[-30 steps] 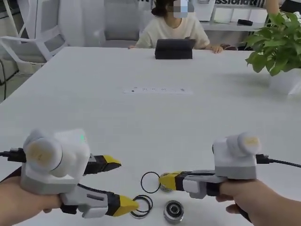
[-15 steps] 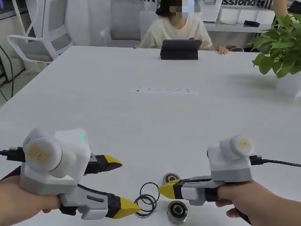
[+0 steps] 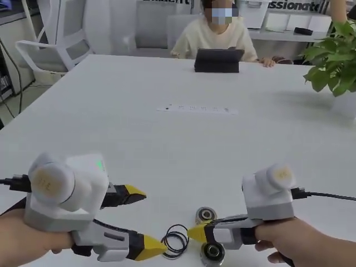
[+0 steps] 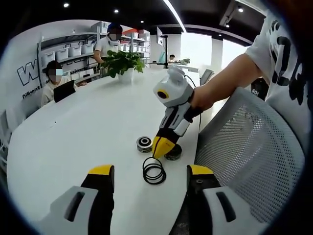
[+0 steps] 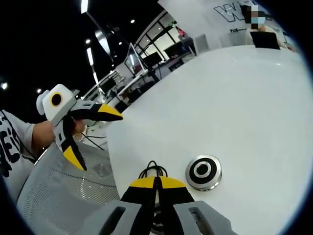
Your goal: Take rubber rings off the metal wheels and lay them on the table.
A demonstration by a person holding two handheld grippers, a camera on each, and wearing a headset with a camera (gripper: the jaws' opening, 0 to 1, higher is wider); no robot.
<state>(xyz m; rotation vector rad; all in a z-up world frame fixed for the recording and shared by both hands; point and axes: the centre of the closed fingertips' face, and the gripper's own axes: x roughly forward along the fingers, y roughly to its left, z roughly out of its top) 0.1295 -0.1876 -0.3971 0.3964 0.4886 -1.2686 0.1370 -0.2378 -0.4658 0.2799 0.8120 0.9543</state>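
**Rings heaped at the near edge, right jaws closed beside them**

Head view: The rubber rings [image 3: 175, 240] lie flat in 1 overlapping heap close to the near edge of the white table [image 3: 183, 150]. Being round, they have no long axis. 2 metal wheels lie flat with their bores facing up. 1 wheel [image 3: 206, 214] is just beyond and right of the rings and the other wheel [image 3: 213, 252] is just right of them. Beyond the rings the tabletop is bare as far as a tablet [image 3: 217, 60] at the far end. The left gripper [image 3: 146, 220] sits left of the rings with its jaws wide apart and nothing between them. The right gripper [image 3: 194, 232] points at the rings from the right, its jaws pressed together, with no ring visibly pinched. 1 second ago, 1 ring lay apart, beyond the heap, and the farther wheel was hidden behind the right gripper's tip. That ring is now overlapping the heap, and the tip sits between the 2 wheels.

Left gripper view: The rings [image 4: 154, 172] lie between the spread yellow tips. The right gripper [image 4: 158, 147] comes in just past them. A mesh chair back [image 4: 239, 147] stands off the table's edge.

Right gripper view: The closed tips [image 5: 155, 183] cover part of the rings [image 5: 153, 170]. 1 wheel [image 5: 203, 172] is just right of the rings. The left gripper [image 5: 96, 136] gapes to their left, past the table's edge.
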